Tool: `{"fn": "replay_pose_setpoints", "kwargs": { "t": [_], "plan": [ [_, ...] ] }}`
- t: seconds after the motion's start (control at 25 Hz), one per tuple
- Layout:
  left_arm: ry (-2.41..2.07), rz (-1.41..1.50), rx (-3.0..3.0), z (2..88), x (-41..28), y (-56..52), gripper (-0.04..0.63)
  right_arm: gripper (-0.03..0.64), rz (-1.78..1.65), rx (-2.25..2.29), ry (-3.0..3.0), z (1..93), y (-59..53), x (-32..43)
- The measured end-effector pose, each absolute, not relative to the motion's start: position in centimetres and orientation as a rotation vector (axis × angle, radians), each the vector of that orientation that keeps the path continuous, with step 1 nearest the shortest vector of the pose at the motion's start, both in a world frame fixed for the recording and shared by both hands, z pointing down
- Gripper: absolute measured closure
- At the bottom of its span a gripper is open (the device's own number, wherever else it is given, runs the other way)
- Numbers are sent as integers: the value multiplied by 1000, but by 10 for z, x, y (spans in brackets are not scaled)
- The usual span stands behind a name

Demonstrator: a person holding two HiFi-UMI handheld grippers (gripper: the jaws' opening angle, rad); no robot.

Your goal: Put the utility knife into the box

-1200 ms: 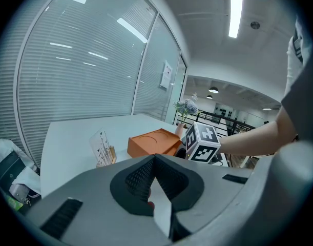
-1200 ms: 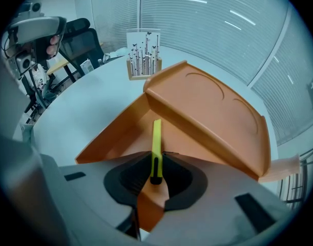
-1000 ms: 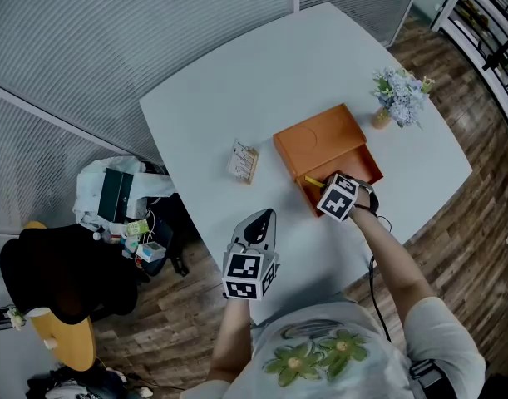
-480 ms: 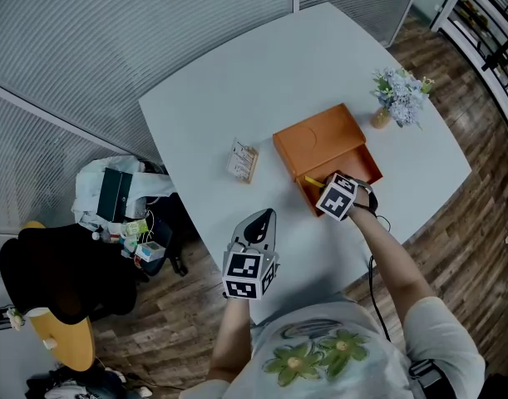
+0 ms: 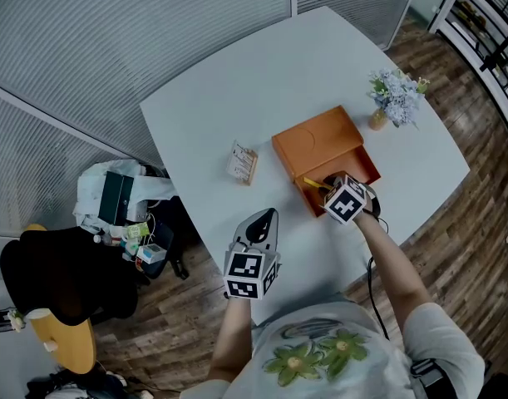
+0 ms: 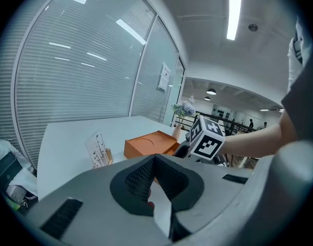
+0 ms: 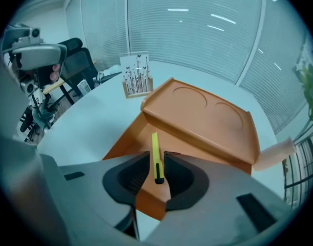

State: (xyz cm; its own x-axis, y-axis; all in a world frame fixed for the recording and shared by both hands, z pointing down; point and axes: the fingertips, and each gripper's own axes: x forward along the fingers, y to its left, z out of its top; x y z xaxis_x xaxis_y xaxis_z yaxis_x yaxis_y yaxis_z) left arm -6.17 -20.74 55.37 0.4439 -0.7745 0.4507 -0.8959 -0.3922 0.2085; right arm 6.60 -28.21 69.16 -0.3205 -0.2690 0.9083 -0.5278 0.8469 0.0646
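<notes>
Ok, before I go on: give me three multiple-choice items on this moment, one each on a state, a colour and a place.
1. How do the jaws of the left gripper stand? A) wide apart; B) together, empty; C) clamped on something.
2. What colour is the box? A) white; B) orange; C) blue.
3. Where is the utility knife? A) in the left gripper; B) on top of the box's lid; C) between the jaws of the right gripper, at the box's open tray.

1 B, the left gripper view shows them meeting. 2 B, plain in every view. 3 C, the right gripper view shows the jaws on it.
</notes>
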Motion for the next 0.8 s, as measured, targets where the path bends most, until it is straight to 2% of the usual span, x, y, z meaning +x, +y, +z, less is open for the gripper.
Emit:
{"fn": "replay_pose_setpoints", "kwargs": {
  "t": [0.8],
  "plan": [
    [-1381,344,2382,517,-31,-194,594,525,418,1018,-2354,560,-240,78]
  ]
}}
